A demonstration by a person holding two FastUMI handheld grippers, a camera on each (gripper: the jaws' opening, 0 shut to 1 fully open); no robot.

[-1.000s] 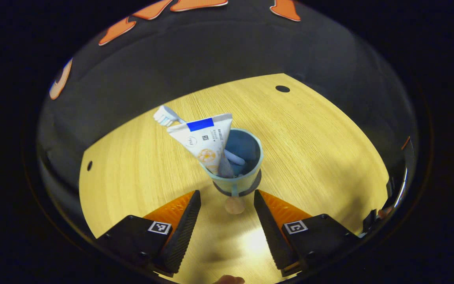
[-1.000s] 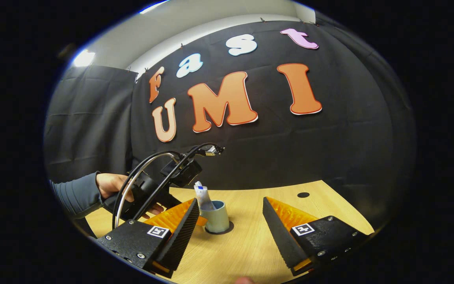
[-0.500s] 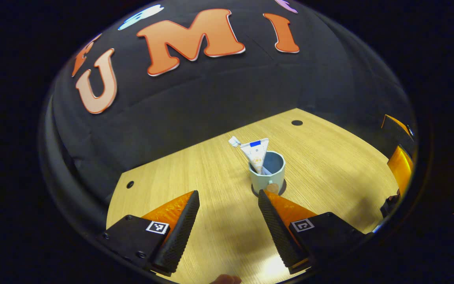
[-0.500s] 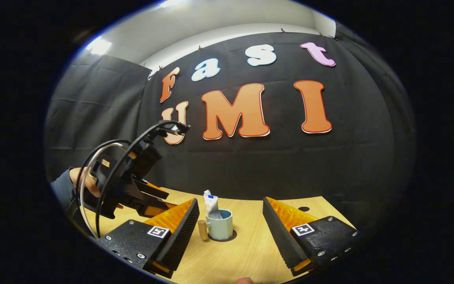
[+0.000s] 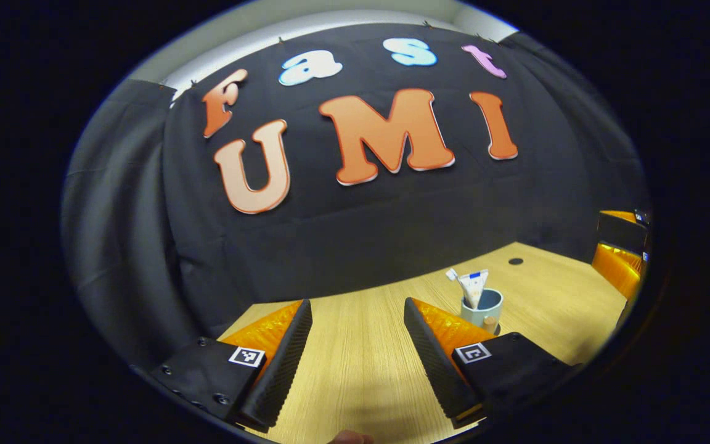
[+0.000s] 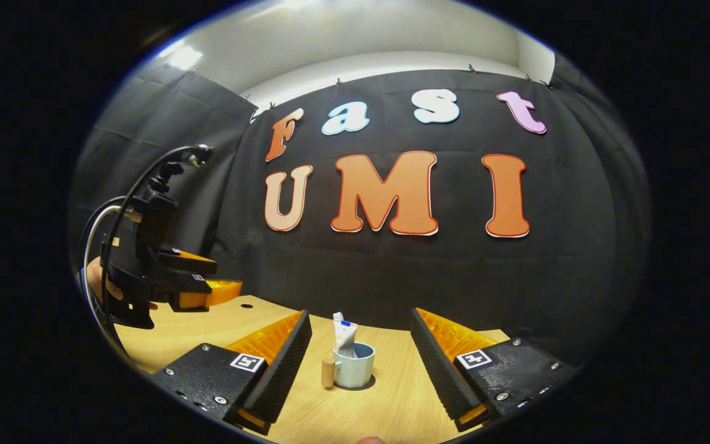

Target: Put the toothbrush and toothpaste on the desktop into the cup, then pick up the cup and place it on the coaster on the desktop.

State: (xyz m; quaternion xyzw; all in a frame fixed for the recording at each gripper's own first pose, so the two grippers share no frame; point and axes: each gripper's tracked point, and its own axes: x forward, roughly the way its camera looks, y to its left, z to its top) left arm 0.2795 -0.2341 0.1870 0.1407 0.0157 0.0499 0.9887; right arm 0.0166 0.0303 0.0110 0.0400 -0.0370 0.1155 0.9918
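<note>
A pale blue cup (image 6: 355, 369) with a wooden handle (image 6: 328, 373) stands upright on a dark coaster (image 6: 365, 386) on the wooden desktop (image 6: 392, 407). A white toothpaste tube (image 6: 344, 337) sticks up out of it. In the left gripper view the cup (image 5: 482, 306) sits off to the right, holding the tube (image 5: 474, 287) and a toothbrush whose head (image 5: 452, 274) pokes out. My left gripper (image 5: 357, 303) is open and holds nothing. My right gripper (image 6: 360, 314) is open too, with the cup farther off between its fingers.
The left gripper (image 6: 198, 293), held by a hand (image 6: 93, 285), hovers above the desk at the left of the right gripper view. The right gripper's body (image 5: 619, 259) shows at the right edge. Small round holes (image 5: 516, 261) (image 6: 246, 306) mark the desktop.
Both grippers have drawn back from the cup and tilted upward, so it looks smaller. The left gripper has moved off to the left and risen. The cup has stayed on the coaster.
</note>
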